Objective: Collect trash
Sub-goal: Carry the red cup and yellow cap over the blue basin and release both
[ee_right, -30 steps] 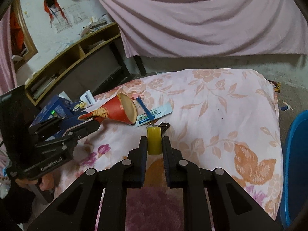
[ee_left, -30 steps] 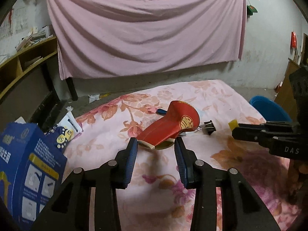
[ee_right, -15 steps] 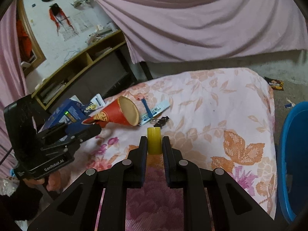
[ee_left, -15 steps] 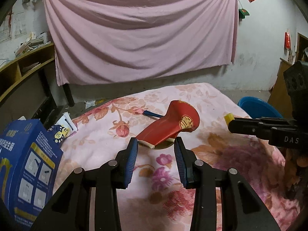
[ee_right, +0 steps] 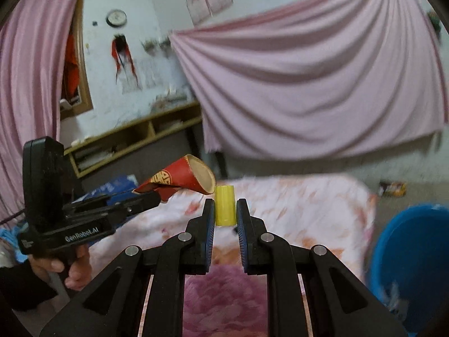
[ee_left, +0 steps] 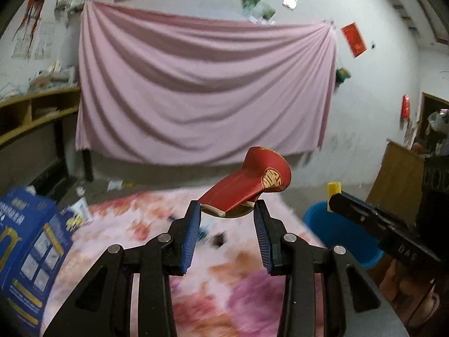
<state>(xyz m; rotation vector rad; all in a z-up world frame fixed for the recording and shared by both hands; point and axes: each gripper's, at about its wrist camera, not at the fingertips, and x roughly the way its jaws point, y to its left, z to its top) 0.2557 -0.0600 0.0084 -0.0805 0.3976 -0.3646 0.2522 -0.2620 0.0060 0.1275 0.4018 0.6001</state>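
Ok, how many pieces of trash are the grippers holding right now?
2: the crushed red paper cup in the left gripper, the small yellow piece in the right gripper. More litter may lie blurred on the bedspread.

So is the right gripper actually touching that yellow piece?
Touching. The right wrist view shows the right gripper shut on the yellow piece, both pads pressed against its sides with no gap, holding it above the bed.
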